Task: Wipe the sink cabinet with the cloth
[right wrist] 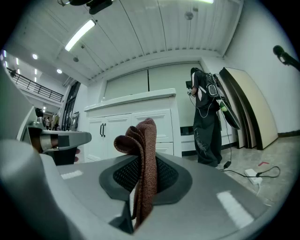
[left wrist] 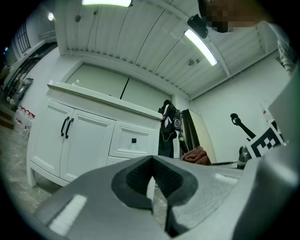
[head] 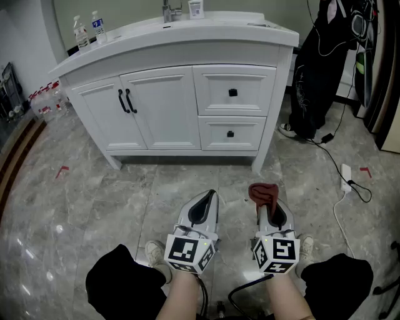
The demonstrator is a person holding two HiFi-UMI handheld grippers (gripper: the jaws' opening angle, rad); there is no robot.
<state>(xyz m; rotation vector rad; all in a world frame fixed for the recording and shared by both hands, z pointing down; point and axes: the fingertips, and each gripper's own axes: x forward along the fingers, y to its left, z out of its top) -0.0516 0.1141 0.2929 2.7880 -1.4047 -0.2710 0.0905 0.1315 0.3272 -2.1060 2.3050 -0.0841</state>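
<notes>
my right gripper [head: 270, 210] is clamped on the brown cloth [right wrist: 143, 154], which looks soft, light and floppy, so holding its folded middle seems good; the left gripper [left wrist: 152, 183] is closed on nothing, and the sink cabinet [head: 164, 107] is well ahead.

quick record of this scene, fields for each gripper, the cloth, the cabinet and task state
left gripper: jaws together, nothing between them
right gripper: shut on the cloth
cloth: reddish-brown, folded, sticking up from the right jaws
sink cabinet: white, two doors and two drawers shut, ahead of both grippers, apart from them
on top of cabinet: two bottles at the left end, faucet at the back
task state: wiping not yet begun, cloth not touching the cabinet
</notes>
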